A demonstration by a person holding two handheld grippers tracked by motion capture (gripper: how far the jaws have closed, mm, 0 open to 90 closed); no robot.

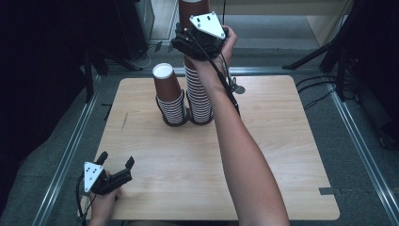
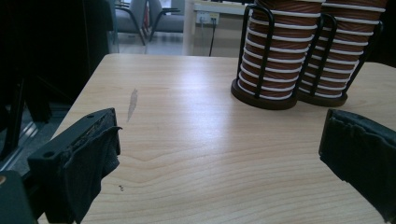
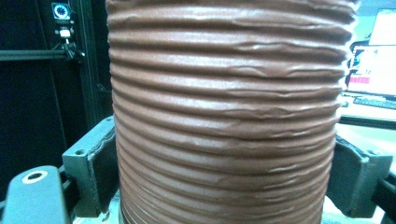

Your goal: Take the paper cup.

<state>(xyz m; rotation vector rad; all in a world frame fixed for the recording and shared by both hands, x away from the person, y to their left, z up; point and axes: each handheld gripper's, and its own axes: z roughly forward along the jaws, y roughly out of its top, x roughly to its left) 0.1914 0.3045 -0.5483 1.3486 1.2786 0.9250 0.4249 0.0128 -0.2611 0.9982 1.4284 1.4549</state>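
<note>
Counter (image 1: 282, 155): pale wood-grain top with rounded corners; a faint grey smear (image 2: 132, 103) marks the surface toward the left side.

Cup holder (image 2: 268, 60): black wire rack with two round bases, standing at the far middle of the counter. Both bays hold nested brown ribbed paper cups with white rims.

Left cup stack (image 1: 168, 92): the shorter column, in the rack's left bay; the white bottom of the top cup faces up.

Right cup stack (image 1: 198, 96): the taller column, in the right bay, just beside the left one and rising up to the right claw.

Lifted cup (image 3: 224, 112): brown ribbed paper cup at the top of the right column, high above the counter at the far middle of the scene; whether it still touches the cups below cannot be told. Its ribbed wall sits between the two black jaws in the right gripper view.

Right claw (image 1: 188, 37): held high on an outstretched forearm, jaws closed on the lifted cup, one pad against each side.

Left claw (image 1: 115, 160): at the near left corner of the counter, low over the surface, jaws spread wide with nothing between them; well apart from the rack.
</note>
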